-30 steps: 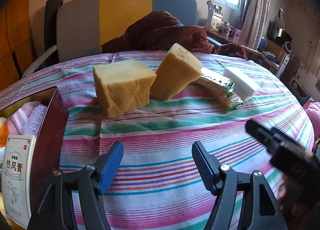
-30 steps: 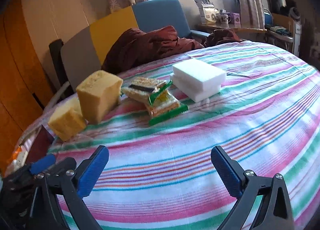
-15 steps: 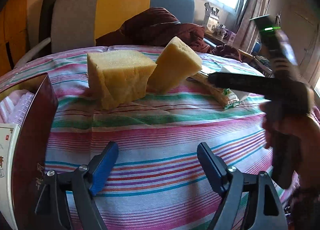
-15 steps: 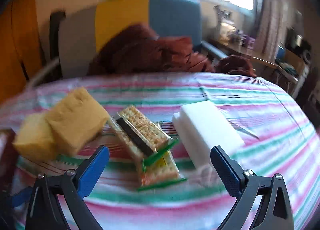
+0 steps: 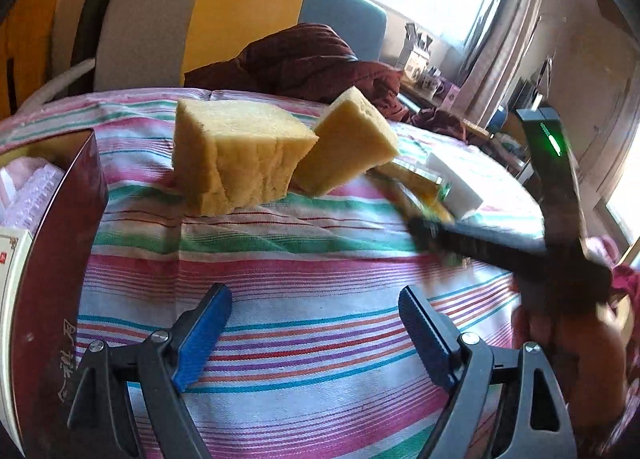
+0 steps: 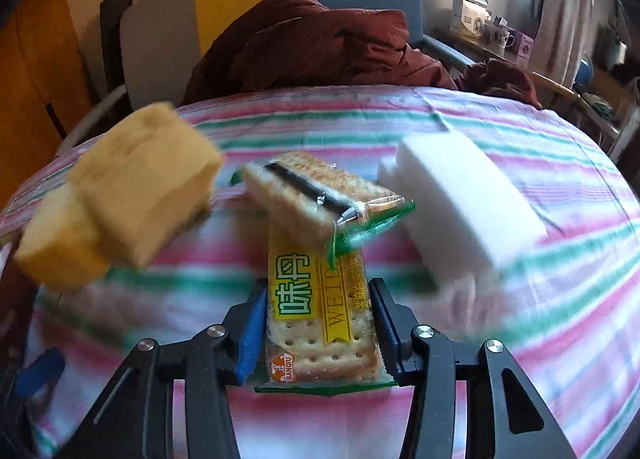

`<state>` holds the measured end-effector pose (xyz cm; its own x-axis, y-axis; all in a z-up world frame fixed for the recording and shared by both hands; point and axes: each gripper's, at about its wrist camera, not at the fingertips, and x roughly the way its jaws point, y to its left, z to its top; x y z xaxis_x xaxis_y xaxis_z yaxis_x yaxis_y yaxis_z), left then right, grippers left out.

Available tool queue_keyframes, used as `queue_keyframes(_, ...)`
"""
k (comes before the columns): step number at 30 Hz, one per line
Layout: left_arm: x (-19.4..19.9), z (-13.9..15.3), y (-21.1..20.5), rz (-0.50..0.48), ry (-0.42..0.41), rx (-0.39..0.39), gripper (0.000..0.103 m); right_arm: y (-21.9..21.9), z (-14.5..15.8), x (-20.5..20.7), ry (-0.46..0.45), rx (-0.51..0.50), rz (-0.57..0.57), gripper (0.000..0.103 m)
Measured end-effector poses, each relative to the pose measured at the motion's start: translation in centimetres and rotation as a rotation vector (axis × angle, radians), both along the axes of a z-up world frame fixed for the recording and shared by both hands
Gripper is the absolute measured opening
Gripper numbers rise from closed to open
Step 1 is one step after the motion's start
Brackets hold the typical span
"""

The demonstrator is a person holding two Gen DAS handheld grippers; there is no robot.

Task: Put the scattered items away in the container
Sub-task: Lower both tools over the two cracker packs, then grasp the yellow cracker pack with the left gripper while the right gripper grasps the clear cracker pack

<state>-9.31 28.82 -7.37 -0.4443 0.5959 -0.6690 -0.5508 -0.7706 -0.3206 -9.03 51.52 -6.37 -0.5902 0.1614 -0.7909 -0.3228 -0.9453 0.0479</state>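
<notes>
Closing on the near cracker packet (image 6: 320, 323), the right gripper (image 6: 316, 333) has a jaw on each long side of it; the pads look to be touching the wrapper edges, though how firm the hold is I cannot tell. The packet lies flat on the striped cloth (image 6: 540, 339), its far end tucked under a second cracker packet (image 6: 316, 195) that rests tilted across it. To do this step well, the squeeze should stay gentle, since crackers likely snap under a hard pinch, and the lift should probably start by drawing the packet back toward the gripper so the upper packet slides off rather than being flipped.

The left gripper (image 5: 316, 335) hangs spread wide over bare cloth, holding nothing. The box (image 5: 60, 259) stands at the left edge of its view, already holding a pink item and a white carton, and seems to be the container.

Room is tight at the sides: the white block (image 6: 460, 211) sits just beside the packets on one side, two yellow sponges (image 5: 240, 155) on the other, leaning together. Between packet and box lies open cloth, so a path passing in front of the sponges looks clearest, provided the left gripper keeps out of it.
</notes>
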Motion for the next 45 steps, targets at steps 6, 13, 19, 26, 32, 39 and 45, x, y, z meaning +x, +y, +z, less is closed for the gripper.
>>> queue_keyframes(6,-0.6,-0.2,-1.8,0.009,-0.052,0.130,0.087,-4.7,0.6,5.3,0.016,-0.010,0.087,0.056)
queue_keyframes(13,-0.3,-0.2,-1.9,0.019,-0.050,0.134,0.087,-6.6,3.4,7.7,0.130,0.080,0.121,0.071)
queue_keyframes(19,-0.3,-0.2,-1.7,0.020,-0.042,0.114,0.087,-1.0,3.3,0.8,0.087,0.049,0.018,0.079)
queue_keyframes(26,-0.1,-0.2,-1.3,0.022,-0.030,0.088,0.087,0.6,0.9,-4.8,-0.053,0.118,0.080,0.076)
queue_keyframes(32,0.0,-0.2,-1.2,0.021,-0.024,0.074,0.088,1.9,0.1,-4.4,-0.034,0.031,0.065,0.058)
queue_keyframes(39,0.2,0.0,-1.0,0.025,-0.019,0.051,0.088,1.0,0.2,0.2,-0.026,0.006,0.037,0.054)
queue_keyframes(45,1.2,0.7,-0.4,0.026,-0.038,0.044,0.085,-0.1,0.5,6.4,0.002,-0.007,0.008,0.054)
